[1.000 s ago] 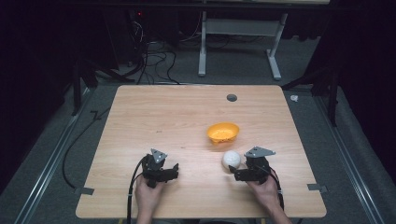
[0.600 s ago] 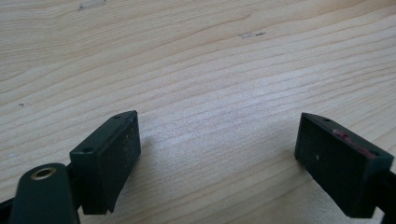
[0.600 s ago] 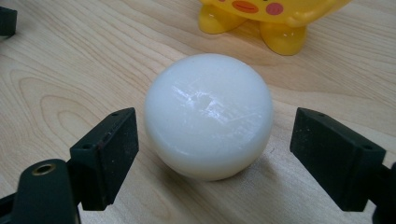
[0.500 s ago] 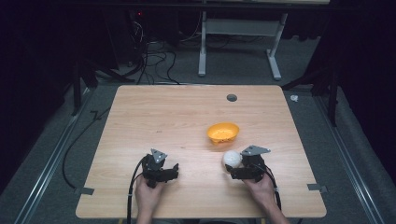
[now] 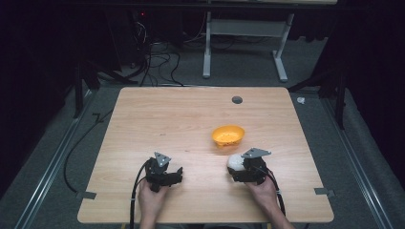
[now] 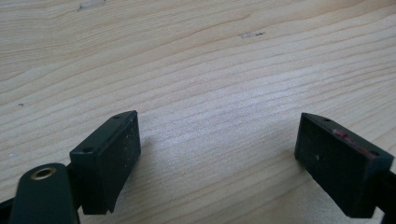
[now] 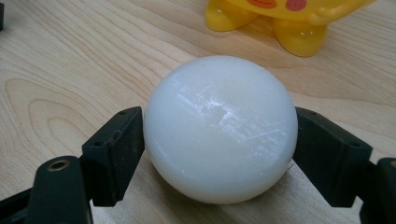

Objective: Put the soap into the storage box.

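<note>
The right gripper (image 5: 237, 167) pinches a white ball (image 7: 220, 128) just in front of the yellow bowl (image 5: 228, 135) on the table (image 5: 157, 114), and the left gripper (image 5: 177, 174) is spread wide with nothing in it.

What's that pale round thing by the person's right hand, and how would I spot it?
Start at the wooden table, then find the orange bowl right of centre. Just nearer the person, the right gripper clamps a white ball between its black jaws. It is the one smooth, milky sphere there; the bowl is orange and open-topped.
</note>
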Tool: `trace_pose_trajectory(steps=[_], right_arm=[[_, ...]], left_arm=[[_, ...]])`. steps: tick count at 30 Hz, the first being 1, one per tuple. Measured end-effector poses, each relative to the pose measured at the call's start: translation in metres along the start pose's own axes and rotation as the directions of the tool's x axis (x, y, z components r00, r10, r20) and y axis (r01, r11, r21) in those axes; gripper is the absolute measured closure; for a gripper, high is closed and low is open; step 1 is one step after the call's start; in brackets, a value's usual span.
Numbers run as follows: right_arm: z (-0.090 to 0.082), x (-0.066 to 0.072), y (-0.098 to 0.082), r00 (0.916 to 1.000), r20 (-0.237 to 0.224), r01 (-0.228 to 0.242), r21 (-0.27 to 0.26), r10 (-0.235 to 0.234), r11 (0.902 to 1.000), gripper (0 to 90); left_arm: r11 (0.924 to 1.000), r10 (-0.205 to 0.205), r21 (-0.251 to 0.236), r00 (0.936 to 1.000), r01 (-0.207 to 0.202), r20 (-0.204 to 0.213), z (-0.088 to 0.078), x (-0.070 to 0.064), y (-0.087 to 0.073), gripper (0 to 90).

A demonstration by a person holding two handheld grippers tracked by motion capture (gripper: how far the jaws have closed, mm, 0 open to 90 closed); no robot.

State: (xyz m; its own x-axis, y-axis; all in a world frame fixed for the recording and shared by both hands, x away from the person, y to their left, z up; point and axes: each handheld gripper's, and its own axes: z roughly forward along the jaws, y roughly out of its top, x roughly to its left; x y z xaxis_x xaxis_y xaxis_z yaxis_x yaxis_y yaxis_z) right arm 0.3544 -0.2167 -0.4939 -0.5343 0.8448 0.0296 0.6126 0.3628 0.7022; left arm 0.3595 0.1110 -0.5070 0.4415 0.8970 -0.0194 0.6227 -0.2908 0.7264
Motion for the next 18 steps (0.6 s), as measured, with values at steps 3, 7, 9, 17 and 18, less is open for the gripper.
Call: trace_pose_trajectory(steps=[3, 7, 9, 17, 18], right_arm=[[0.001, 0.0005, 0.0, 1.0, 0.003, -0.001, 0.002, 0.001, 1.0, 22.3], [0.0022, 0.0008, -0.0002, 1.0, 0.009, -0.002, 0.005, 0.002, 1.0, 23.3], [0.0029, 0.0004, -0.0005, 1.0, 0.008, -0.002, 0.007, 0.002, 1.0, 23.7], [0.0036, 0.0008, -0.0006, 0.9999, 0.012, -0.001, 0.008, 0.001, 1.0, 23.9], [0.0035, 0.0006, -0.0006, 1.0, 0.009, -0.002, 0.01, 0.002, 1.0, 23.9]], left_arm=[[1.0, 0.0, 0.0, 1.0, 0.0, 0.0, 0.0, 0.0, 0.0, 14.7], [1.0, 0.0, 0.0, 1.0, 0.0, 0.0, 0.0, 0.0, 0.0, 14.7], [1.0, 0.0, 0.0, 1.0, 0.0, 0.0, 0.0, 0.0, 0.0, 14.7], [1.0, 0.0, 0.0, 1.0, 0.0, 0.0, 0.0, 0.0, 0.0, 14.7], [1.0, 0.0, 0.0, 1.0, 0.0, 0.0, -0.0001, 0.0, 0.0, 14.7]])
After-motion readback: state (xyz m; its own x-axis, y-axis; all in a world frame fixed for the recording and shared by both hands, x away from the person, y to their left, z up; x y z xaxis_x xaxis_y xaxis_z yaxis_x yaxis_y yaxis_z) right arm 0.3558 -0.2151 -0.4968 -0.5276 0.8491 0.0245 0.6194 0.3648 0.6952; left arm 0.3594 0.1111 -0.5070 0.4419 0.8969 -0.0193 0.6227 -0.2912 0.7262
